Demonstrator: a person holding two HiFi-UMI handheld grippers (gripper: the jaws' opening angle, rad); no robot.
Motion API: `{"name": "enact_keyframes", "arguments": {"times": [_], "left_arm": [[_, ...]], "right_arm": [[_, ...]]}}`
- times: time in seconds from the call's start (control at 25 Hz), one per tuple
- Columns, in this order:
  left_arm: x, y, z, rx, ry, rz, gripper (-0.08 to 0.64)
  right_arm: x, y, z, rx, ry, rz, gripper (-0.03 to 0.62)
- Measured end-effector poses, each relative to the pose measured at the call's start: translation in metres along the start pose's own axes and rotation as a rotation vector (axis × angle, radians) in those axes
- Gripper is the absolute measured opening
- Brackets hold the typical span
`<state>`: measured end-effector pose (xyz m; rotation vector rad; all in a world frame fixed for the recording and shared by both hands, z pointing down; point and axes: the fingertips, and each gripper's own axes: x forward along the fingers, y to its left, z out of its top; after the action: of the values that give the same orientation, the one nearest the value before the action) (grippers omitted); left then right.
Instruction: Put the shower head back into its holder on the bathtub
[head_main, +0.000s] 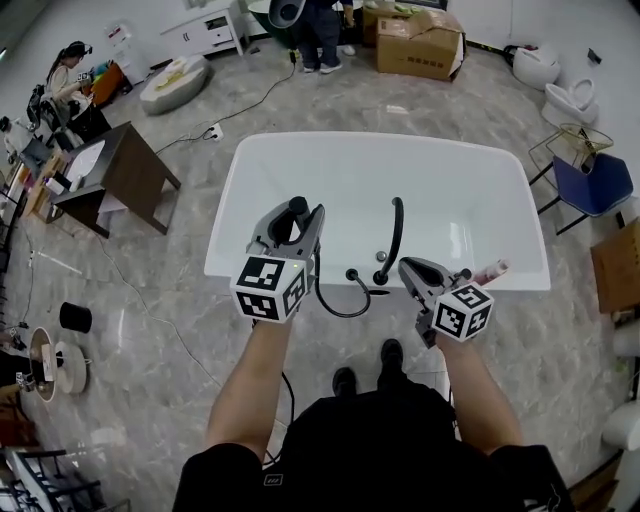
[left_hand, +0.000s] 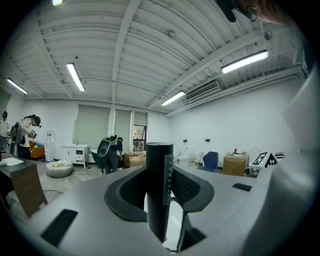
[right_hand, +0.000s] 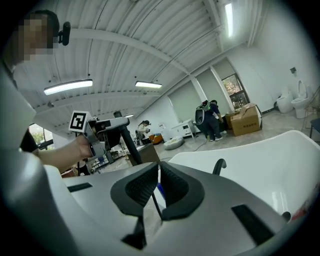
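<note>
My left gripper (head_main: 305, 212) is clamped on the black shower head (left_hand: 159, 190), which stands upright between the jaws, over the near rim of the tub (head_main: 450, 200). I hold it by the handle so the hose (head_main: 335, 308) hangs free, which I think makes it easy to drop into its holder. The holder must be one of the small knobs (head_main: 352, 274) by the tap (head_main: 395, 235) - I can't tell which. My right gripper (head_main: 412, 268) waits beside them with its jaws almost together and nothing in them. I see no brand - only black-and-white squares on my cubes (head_main: 268, 288).
</note>
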<state>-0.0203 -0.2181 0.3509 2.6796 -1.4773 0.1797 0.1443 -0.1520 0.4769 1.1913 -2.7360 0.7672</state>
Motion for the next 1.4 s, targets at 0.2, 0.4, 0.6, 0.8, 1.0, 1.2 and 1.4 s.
{"name": "enact_keyframes", "arguments": {"times": [0.2,0.4,0.6,0.8,1.0,1.2,1.4], "left_arm": [[0.010,-0.010,-0.006,-0.037,0.022,-0.033,0.138],[0.014,-0.017,-0.002,-0.068,0.017,-0.080,0.138],[0.028,-0.029,0.010,-0.084,0.006,-0.094,0.138],[0.050,-0.048,0.034,-0.079,-0.018,-0.132,0.138],[0.062,-0.064,0.055,-0.090,-0.053,-0.158,0.139],[0.062,-0.076,0.063,-0.096,-0.071,-0.209,0.138],[0.063,-0.079,0.069,-0.101,-0.069,-0.245,0.138]], "right_arm": [[0.026,0.005,-0.026,-0.015,0.115,0.098,0.069],[0.043,0.010,-0.034,-0.028,0.170,0.169,0.098],[0.053,0.007,-0.036,-0.054,0.206,0.237,0.120],[0.061,0.000,-0.036,-0.068,0.231,0.305,0.133],[0.077,-0.007,-0.033,-0.067,0.236,0.330,0.157],[0.094,-0.010,-0.049,-0.077,0.285,0.339,0.164],[0.098,-0.017,-0.060,-0.076,0.314,0.327,0.139]]}}
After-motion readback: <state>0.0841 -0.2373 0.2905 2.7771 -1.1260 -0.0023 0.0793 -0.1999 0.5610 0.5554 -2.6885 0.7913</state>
